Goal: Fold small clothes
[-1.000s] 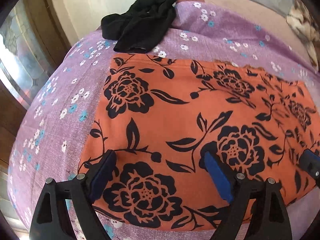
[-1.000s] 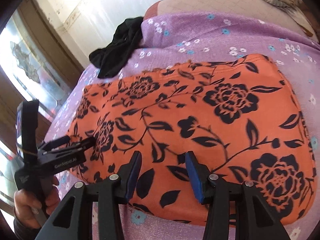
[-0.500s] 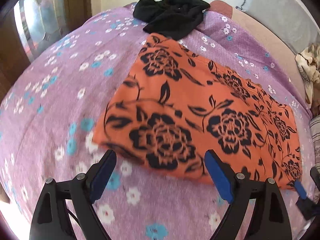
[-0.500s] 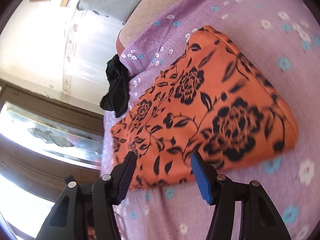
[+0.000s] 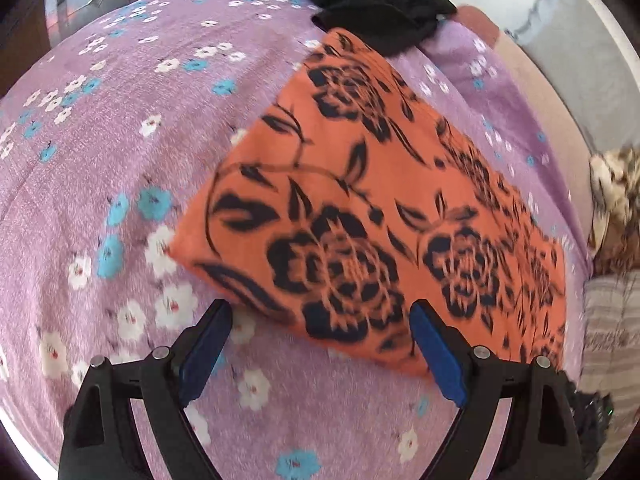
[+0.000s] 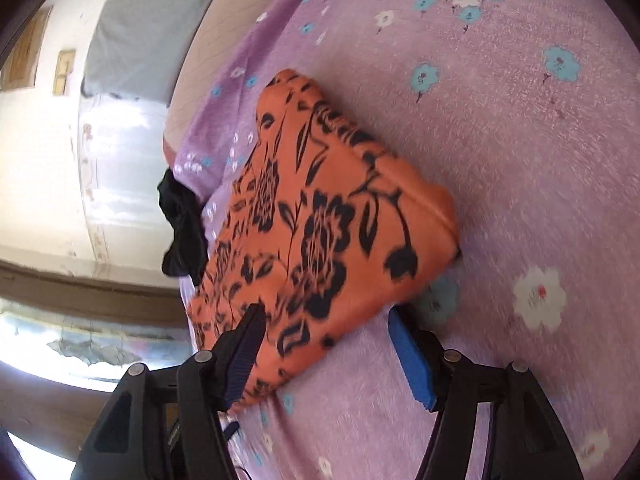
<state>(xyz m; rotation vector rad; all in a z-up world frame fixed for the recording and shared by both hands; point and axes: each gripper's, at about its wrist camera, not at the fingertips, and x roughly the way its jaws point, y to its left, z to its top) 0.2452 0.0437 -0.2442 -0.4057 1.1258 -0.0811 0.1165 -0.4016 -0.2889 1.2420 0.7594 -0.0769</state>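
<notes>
The orange floral cloth (image 5: 380,216) lies folded flat on the bed's purple flowered sheet (image 5: 120,128), a long slab running away from both cameras toward a crumpled black garment (image 5: 380,8) that touches its far end.

The left hand-held gripper (image 5: 320,348) hangs just off the cloth's near edge, its 2 blue-padded fingers (image 5: 204,352) spread wide and grasping nothing — the cloth's near corner sits between the tips in the left wrist view.

The right hand-held gripper (image 6: 324,348) is likewise released, jaws wide apart. In its view the cloth (image 6: 320,232) reaches down between the fingers; the left pad overlaps the fabric's edge, the right pad (image 6: 412,364) sits beside it over bare sheet (image 6: 520,140). Whether either pad touches the fabric is unclear — both views are motion-blurred.
</notes>
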